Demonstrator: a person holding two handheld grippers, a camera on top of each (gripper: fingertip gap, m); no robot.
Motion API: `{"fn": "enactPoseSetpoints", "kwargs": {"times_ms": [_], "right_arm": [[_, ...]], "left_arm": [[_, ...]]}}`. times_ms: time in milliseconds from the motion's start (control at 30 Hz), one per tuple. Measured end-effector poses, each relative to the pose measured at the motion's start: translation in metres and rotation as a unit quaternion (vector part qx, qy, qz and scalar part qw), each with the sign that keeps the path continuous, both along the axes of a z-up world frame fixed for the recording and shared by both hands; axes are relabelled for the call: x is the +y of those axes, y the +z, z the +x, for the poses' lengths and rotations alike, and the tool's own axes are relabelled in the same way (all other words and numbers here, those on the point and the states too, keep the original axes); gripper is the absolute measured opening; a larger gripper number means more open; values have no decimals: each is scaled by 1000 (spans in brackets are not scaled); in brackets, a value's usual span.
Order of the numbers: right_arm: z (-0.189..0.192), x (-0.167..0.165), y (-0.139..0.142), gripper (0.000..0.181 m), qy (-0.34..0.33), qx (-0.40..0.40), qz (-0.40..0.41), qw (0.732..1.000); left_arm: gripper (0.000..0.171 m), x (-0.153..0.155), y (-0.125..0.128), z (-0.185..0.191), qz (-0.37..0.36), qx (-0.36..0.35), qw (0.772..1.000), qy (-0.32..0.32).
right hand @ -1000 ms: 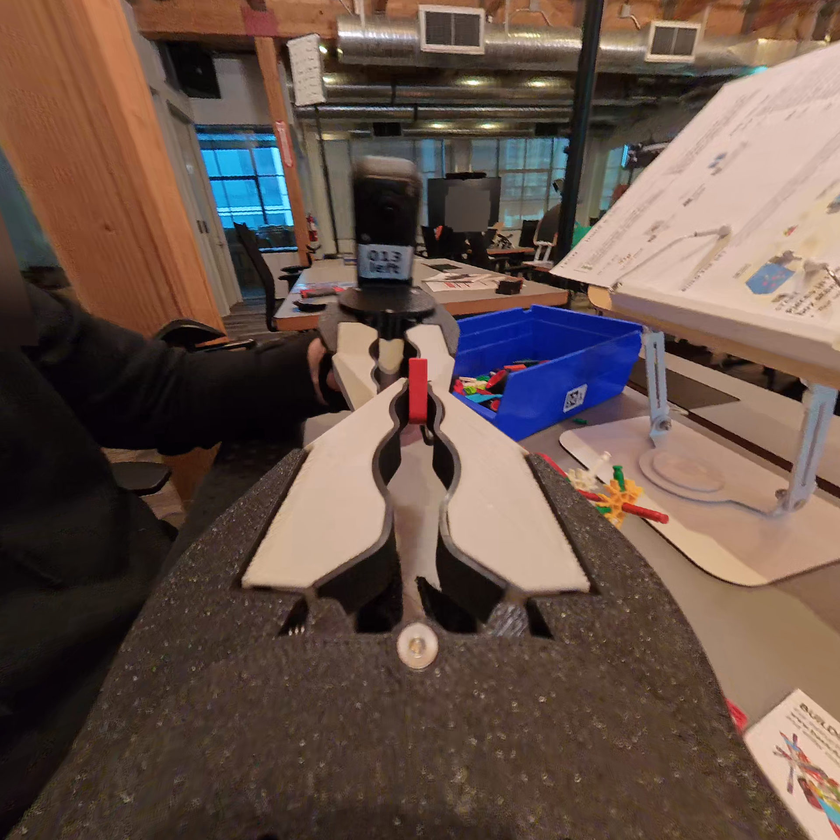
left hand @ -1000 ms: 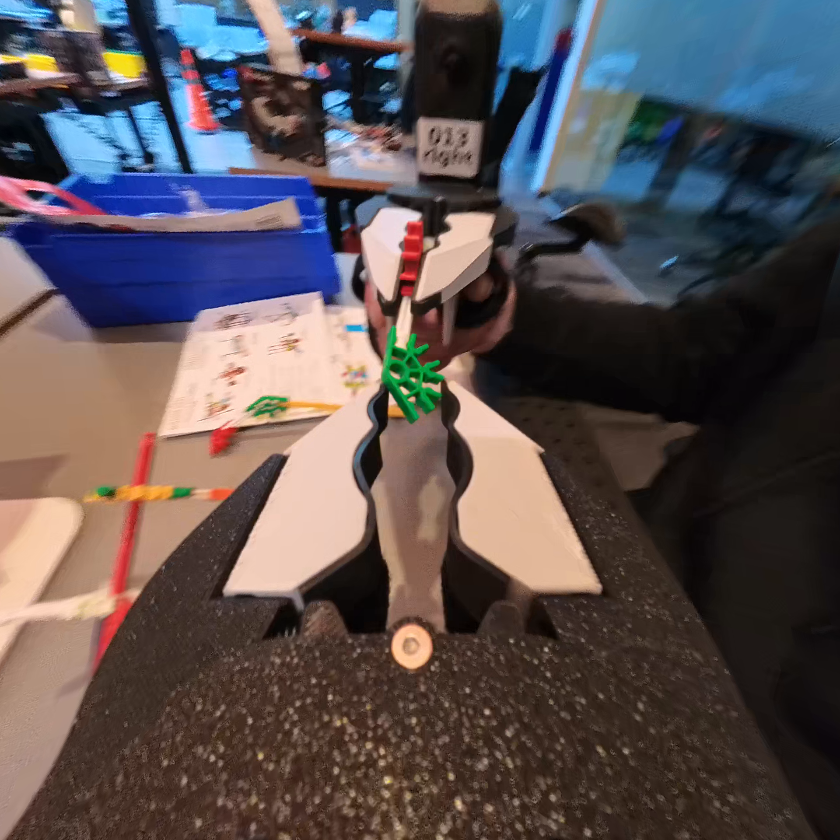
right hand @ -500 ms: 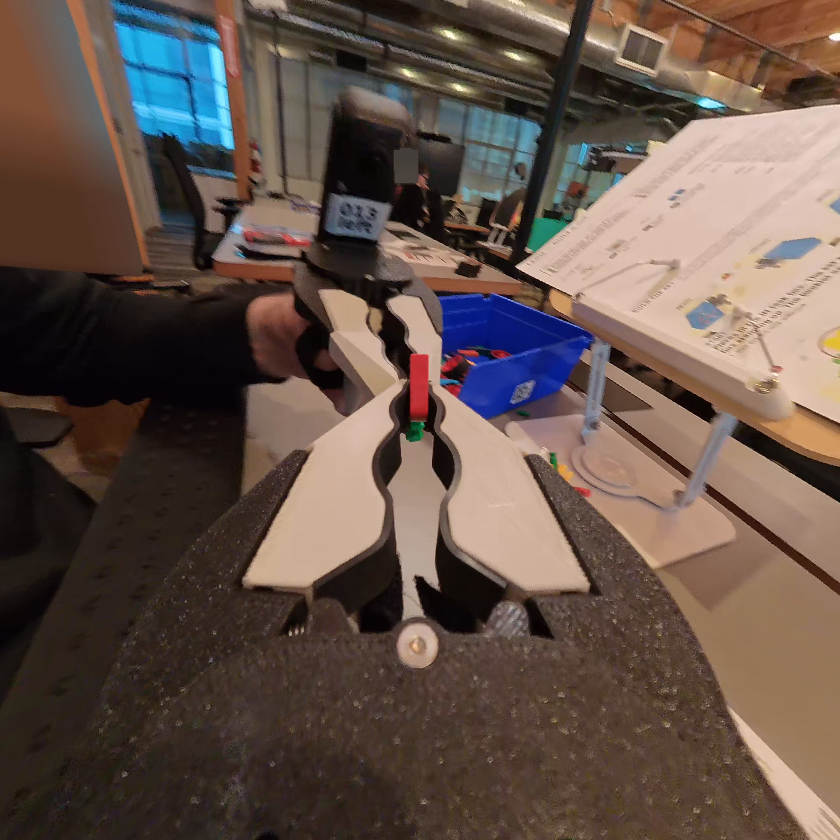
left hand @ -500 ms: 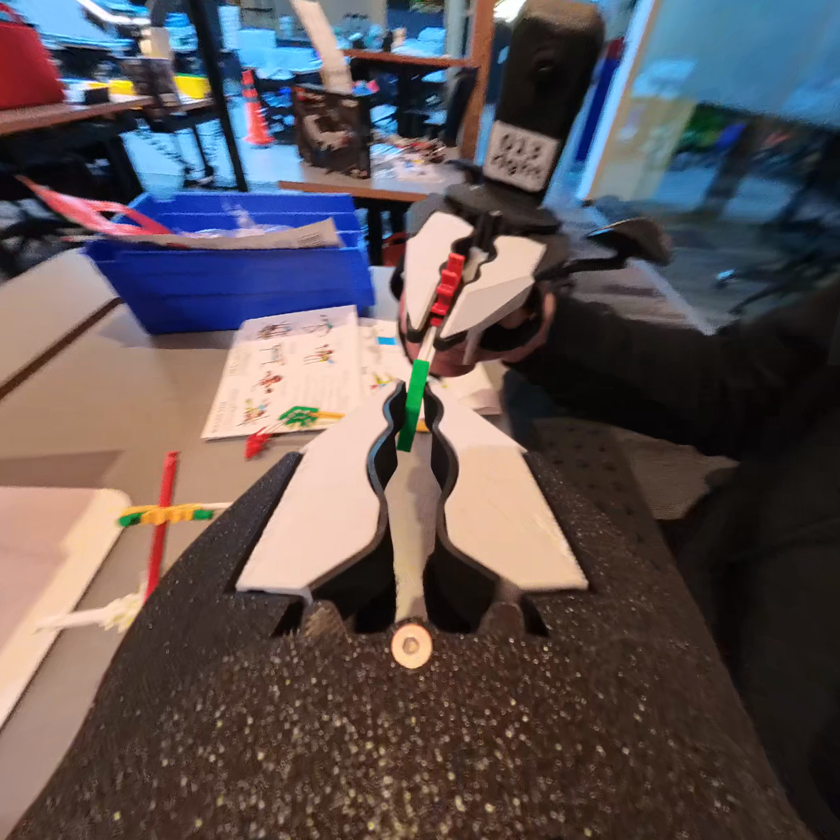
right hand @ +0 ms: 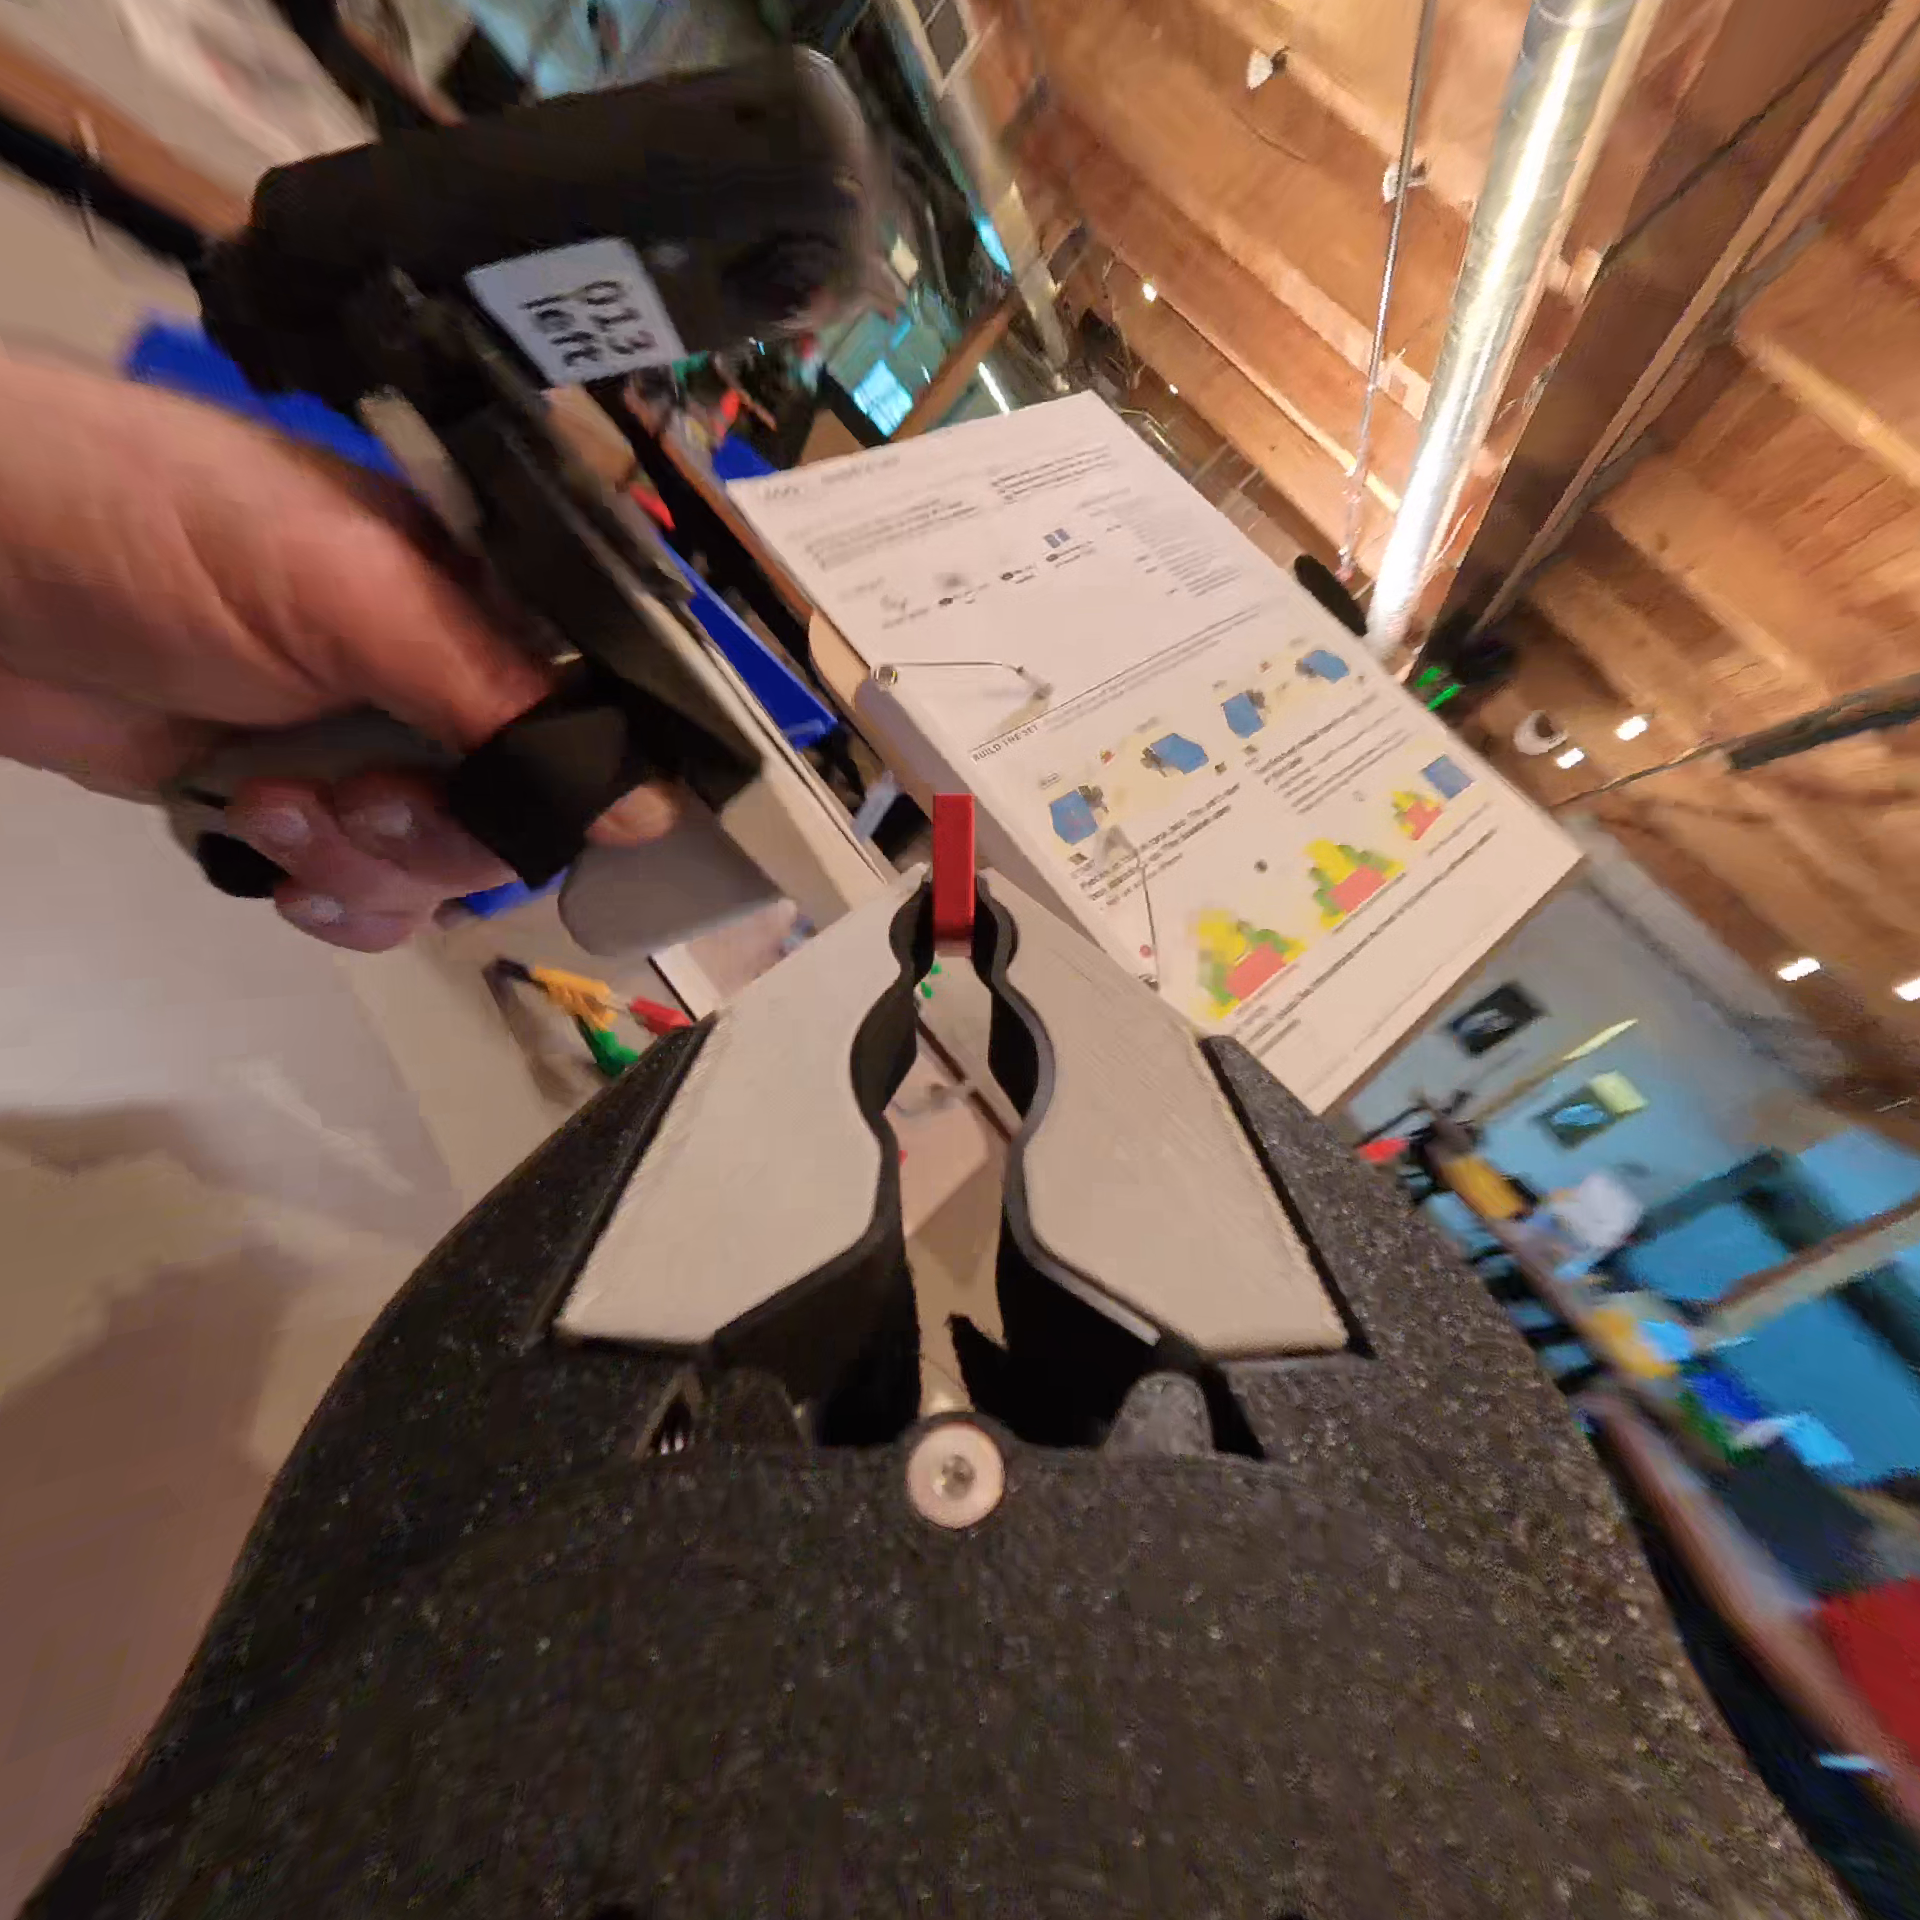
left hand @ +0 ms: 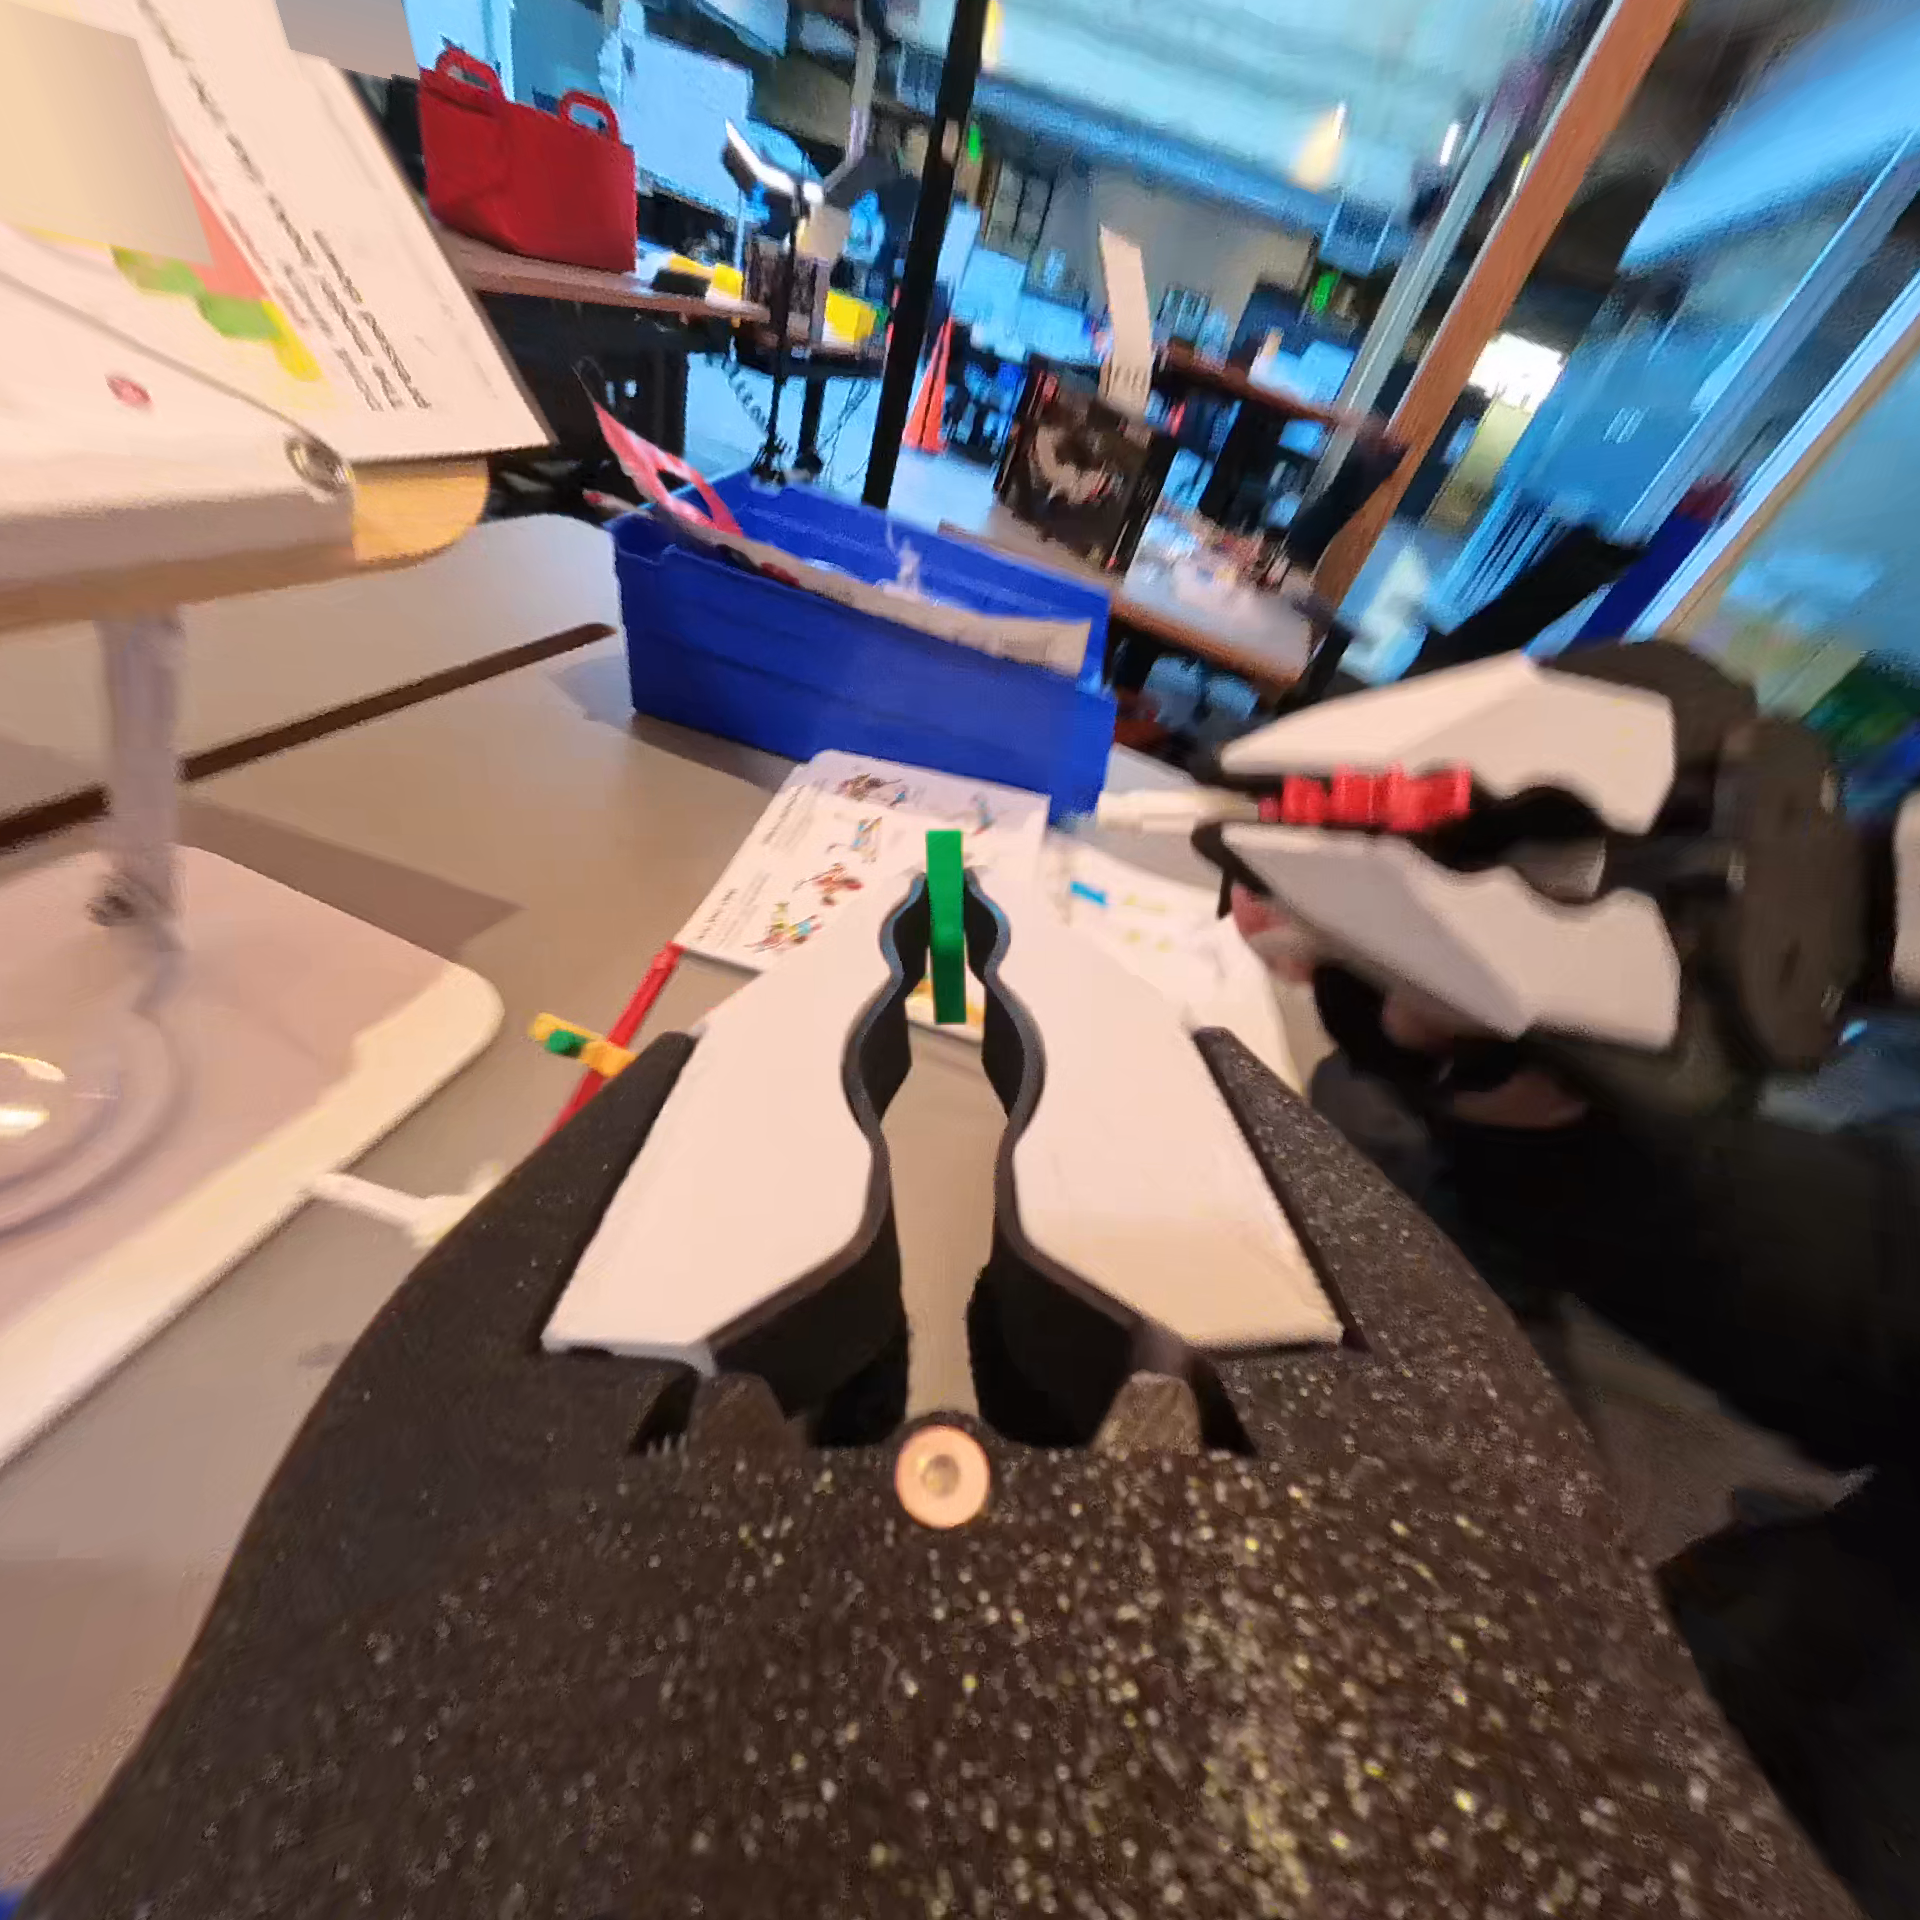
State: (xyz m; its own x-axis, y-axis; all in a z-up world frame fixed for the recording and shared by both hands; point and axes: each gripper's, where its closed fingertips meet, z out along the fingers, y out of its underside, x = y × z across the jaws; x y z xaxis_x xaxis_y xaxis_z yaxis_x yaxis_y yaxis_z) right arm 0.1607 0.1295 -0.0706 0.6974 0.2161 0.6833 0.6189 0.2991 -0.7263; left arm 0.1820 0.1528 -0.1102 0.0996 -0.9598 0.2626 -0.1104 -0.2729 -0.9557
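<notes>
Apart now, left tongs [left hand: 945, 914] pinch green piece [left hand: 944, 940] beside leaflet [left hand: 831, 883].

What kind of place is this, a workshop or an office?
Probably a shared workshop or lab: worktables crowded with gear, a blue parts bin on the table, exposed wooden ceiling beams and a metal duct overhead.

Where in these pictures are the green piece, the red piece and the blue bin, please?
green piece [left hand: 944, 935]: left wrist view, its middle, between the fingertips.
red piece [right hand: 953, 873]: right wrist view, its upper half above the fingertips.
blue bin [left hand: 831, 675]: left wrist view, its front wall.
</notes>
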Motion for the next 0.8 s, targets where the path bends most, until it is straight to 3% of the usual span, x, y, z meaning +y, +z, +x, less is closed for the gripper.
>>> {"fn": "enactPoseSetpoints", "kwargs": {"times_ms": [67, 200, 367, 400, 500, 600, 667, 733, 800], "right_arm": [[15, 3, 1, 4, 12, 52, -25, 998], [32, 11, -14, 4, 33, 115, -83, 989], [30, 13, -24, 4, 78, 172, -150, 970], [27, 13, -26, 4, 97, 194, -169, 961], [22, 14, -27, 4, 146, 261, -214, 930], [27, 14, -23, 4, 178, 325, -236, 898], [31, 11, -18, 4, 207, 368, -247, 872], [29, 5, -16, 4, 247, 395, -266, 844], [24, 1, -16, 3, 272, 400, -276, 831]], "left_arm": [[3, 12, 8, -14, 95, 39, 994, 38], [4, 60, 14, -66, 243, 163, 945, 144], [5, 118, 7, -147, 252, 276, 892, 253], [14, 129, 1, -162, 248, 307, 876, 278], [44, 150, -31, -180, 214, 362, 858, 297], [60, 164, -33, -179, 296, 390, 812, 319], [58, 146, -11, -151, 354, 334, 824, 290], [50, 104, 11, -110, 380, 247, 864, 219], [48, 52, 17, -69, 353, 169, 912, 120]]}}
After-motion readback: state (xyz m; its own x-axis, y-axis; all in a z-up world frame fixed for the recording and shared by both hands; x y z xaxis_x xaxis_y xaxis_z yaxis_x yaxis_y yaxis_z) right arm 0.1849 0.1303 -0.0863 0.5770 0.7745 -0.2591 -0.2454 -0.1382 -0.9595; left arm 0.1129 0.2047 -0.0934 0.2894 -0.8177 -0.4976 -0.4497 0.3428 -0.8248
